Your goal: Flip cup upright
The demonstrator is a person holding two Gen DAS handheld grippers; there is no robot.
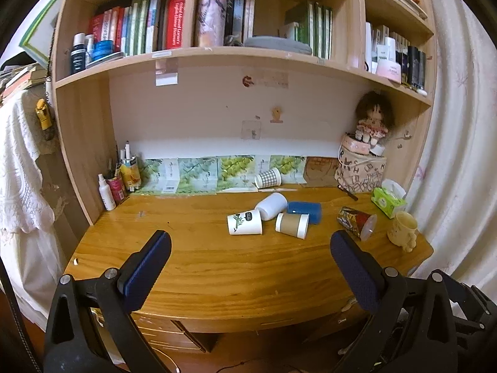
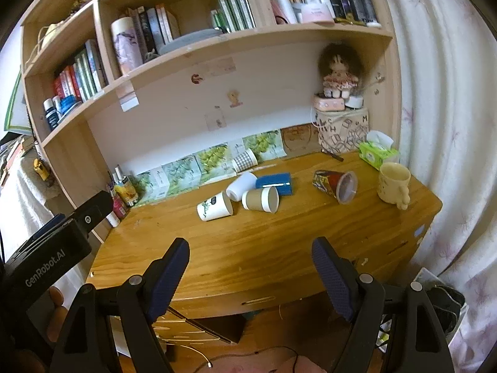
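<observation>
Several cups lie on their sides on the wooden desk (image 1: 217, 267): a white cup with a leaf print (image 1: 244, 222) (image 2: 215, 206), a plain white cup (image 1: 271, 206) (image 2: 241, 185), a brown paper cup (image 1: 292, 224) (image 2: 261, 199), a checked cup (image 1: 268, 177) (image 2: 245, 160) at the back, and a patterned cup with a clear lid (image 1: 357, 221) (image 2: 336, 184). My left gripper (image 1: 250, 245) is open and empty, short of the desk's front edge. My right gripper (image 2: 250, 253) is open and empty, also in front of the desk.
A yellow mug (image 1: 403, 229) (image 2: 394, 185) stands upright at the desk's right edge. A blue sponge (image 1: 303, 211) (image 2: 275, 183) lies behind the cups. A tissue pack (image 1: 388, 200), a lettered bag (image 1: 360, 172) with a doll, and bottles and pens (image 1: 116, 180) line the back.
</observation>
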